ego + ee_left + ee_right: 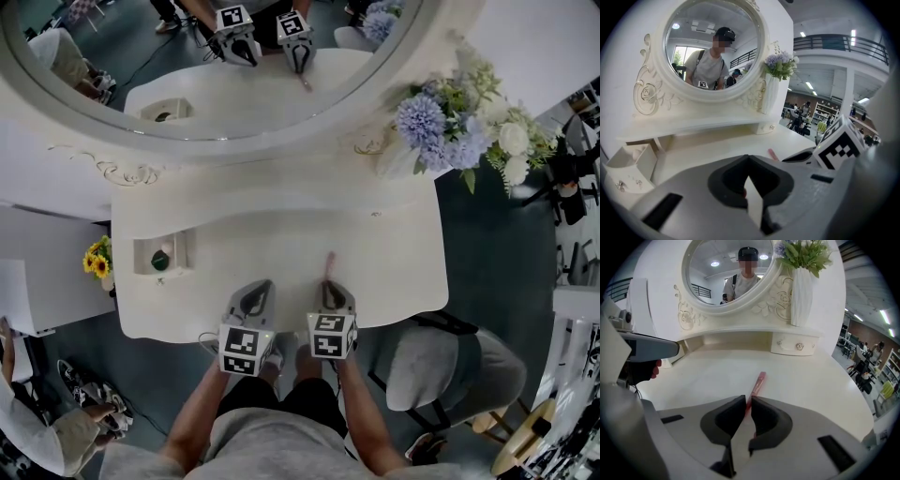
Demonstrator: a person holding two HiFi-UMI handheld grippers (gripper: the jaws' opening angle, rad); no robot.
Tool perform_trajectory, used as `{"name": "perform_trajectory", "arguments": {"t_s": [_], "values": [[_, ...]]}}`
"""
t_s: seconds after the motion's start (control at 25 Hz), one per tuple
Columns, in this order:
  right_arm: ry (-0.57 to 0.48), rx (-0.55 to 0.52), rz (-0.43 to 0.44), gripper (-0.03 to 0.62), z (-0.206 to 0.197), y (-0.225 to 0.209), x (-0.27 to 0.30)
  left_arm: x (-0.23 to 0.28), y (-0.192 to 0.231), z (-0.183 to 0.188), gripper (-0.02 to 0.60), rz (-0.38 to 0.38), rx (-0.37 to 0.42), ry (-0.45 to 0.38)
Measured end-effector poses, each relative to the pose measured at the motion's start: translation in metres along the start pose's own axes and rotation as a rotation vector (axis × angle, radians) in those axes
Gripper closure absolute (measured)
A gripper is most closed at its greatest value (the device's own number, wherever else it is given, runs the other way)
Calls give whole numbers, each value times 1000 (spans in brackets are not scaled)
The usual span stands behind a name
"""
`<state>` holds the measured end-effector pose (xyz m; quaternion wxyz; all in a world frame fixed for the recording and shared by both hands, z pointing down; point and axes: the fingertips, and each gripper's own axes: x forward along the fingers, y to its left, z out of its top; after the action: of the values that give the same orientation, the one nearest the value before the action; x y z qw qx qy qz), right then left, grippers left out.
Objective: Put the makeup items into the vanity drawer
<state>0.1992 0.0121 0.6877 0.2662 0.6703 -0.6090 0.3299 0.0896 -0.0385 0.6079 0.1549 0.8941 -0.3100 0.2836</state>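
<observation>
Item 1: pink makeup stick [329, 264] [758, 380], slim, lying on the white bench [394, 262] near its front edge, long axis pointing toward the mirror [141, 66]. We found its near end clamped between the jaws of the right hand-held gripper [329, 285] [746, 401], which pointed steeply down at the bench top; the rest of the stick lay flat on the surface.

Item 2: left hand-held gripper [262, 286] [749, 160], just beside the right one, at the same front edge, jaws together at the tips.

Item 3: drawer [184, 251] [627, 164], small and white, standing open at the bench's left end, well apart from the stick. We noted 1 dark green item [160, 260] inside it.

Item 4: vase [401, 157] of lilac and white flowers at the bench's back right, beside the mirror frame.

Item 5: grey stool [441, 367] on the floor, right of the person.

Item 6: yellow flowers [96, 258], left of the bench.
</observation>
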Motion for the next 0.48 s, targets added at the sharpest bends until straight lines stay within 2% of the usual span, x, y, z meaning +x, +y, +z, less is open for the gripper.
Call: {"name": "perform_trajectory", "arguments": {"t_s": [0.48], "values": [[23, -3, -25, 526, 0, -4, 8, 0, 5, -2, 581, 7, -4, 1]]}}
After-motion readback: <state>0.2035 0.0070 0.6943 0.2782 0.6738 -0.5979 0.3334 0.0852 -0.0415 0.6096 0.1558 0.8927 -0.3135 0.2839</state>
